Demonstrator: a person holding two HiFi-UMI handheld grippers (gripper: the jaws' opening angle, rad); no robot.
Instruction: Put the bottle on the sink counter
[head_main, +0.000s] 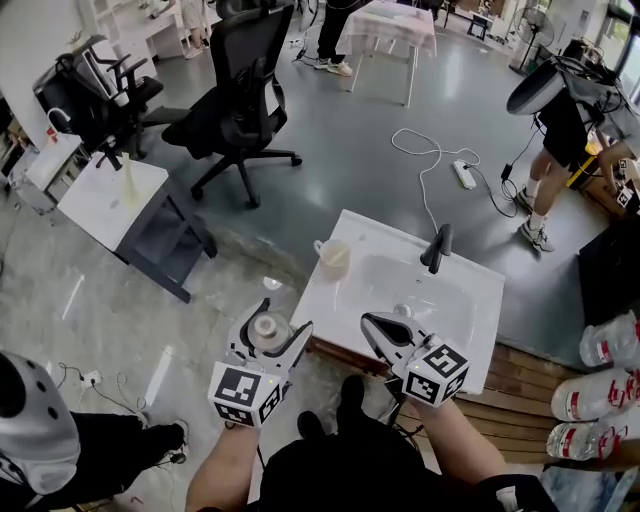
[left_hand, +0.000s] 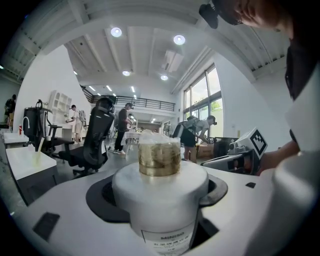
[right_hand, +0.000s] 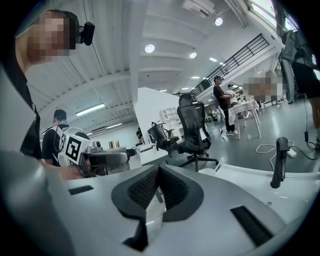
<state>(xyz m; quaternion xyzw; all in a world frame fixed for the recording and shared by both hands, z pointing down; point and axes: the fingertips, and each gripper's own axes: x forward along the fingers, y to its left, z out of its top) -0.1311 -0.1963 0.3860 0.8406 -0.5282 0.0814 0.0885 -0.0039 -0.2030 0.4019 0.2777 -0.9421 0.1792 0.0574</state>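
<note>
Left fingers (left_hand: 52, 210) around MINISO-labelled bottle (left_hand: 160, 192)

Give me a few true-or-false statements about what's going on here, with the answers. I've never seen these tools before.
1. The left gripper is clamped on a white bottle with a gold cap. True.
2. The right gripper holds a second bottle. False: its jaws are together with nothing between them.
3. The bottle stands on the sink counter. False: it is in the left gripper, just short of the counter's near left edge.
4. A cup stands on the counter, left of the basin. True.
</note>
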